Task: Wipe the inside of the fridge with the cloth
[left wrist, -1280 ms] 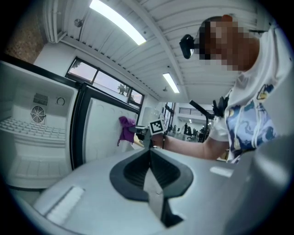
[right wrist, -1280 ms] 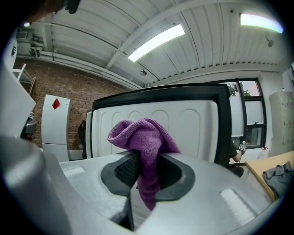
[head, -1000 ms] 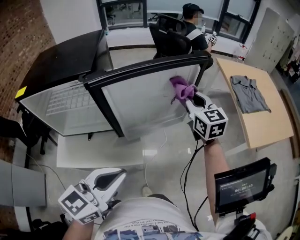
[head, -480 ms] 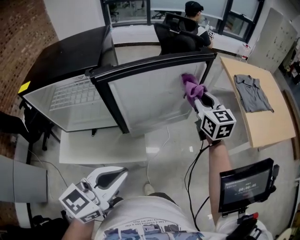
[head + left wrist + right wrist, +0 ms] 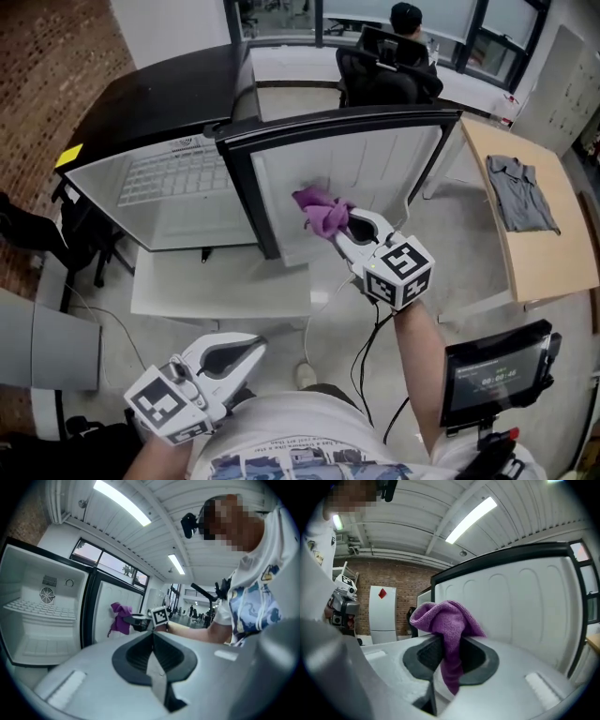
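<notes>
The fridge stands with its door swung wide, its white inside [image 5: 178, 202] and wire shelf to the left in the head view. A purple cloth [image 5: 322, 211] is bunched against the door's white inner panel [image 5: 375, 173], close to the black hinge-side edge. My right gripper [image 5: 352, 230] is shut on the cloth [image 5: 445, 620], which sticks up between its jaws. My left gripper [image 5: 246, 352] hangs low by the person's body, away from the fridge, shut with nothing in it [image 5: 152, 637]. In the left gripper view the cloth [image 5: 121, 618] shows beside the fridge's inside [image 5: 42, 616].
A white flat panel [image 5: 220, 291] lies low in front of the fridge. A tan table [image 5: 553, 253] with a grey shirt [image 5: 525, 192] stands at the right. A person sits in a chair [image 5: 403, 37] at the back. A screen [image 5: 497, 370] is at lower right; a cable [image 5: 370, 347] trails below.
My right gripper has carried the cloth leftward and down across the door's inner panel, from its right part to near the hinge edge. The left gripper has barely moved.
</notes>
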`<state>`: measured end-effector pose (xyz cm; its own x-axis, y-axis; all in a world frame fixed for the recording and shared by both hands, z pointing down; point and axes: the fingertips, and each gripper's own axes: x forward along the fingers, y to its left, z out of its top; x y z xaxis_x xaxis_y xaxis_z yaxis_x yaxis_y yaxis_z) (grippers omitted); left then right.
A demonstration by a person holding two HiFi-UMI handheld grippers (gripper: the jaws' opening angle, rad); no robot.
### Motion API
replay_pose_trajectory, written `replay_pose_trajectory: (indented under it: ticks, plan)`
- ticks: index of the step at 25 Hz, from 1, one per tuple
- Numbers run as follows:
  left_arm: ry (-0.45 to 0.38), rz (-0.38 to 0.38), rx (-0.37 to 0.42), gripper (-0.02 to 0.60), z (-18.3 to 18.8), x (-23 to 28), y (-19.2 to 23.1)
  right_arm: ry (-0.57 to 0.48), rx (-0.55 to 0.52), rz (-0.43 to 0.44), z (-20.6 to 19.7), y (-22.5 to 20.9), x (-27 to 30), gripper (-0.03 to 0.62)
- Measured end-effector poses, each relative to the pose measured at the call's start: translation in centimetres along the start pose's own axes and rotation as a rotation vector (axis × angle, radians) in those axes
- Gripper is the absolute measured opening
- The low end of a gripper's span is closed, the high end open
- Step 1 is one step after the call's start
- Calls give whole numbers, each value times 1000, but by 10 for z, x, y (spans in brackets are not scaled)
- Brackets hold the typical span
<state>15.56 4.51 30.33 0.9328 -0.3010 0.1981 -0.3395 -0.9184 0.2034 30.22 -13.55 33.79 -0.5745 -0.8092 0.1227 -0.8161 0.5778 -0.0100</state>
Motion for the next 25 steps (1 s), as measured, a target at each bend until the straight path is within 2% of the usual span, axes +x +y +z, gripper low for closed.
replay_pose_trajectory:
  ticks: [4, 11, 17, 25]
  plan:
    - [-7, 38, -9, 6, -1, -11, 5, 44, -23, 80, -22, 33, 35, 78]
    - [-7, 96, -21, 6, -7, -23, 10, 100, -59, 106, -51, 37, 61, 78]
    - [-5, 95, -15, 6, -6, -12, 6, 106, -52, 36, -60, 3, 45, 78]
    - [12, 37, -3, 6, -3, 16, -5, 113, -44, -109, -63, -59, 6, 78]
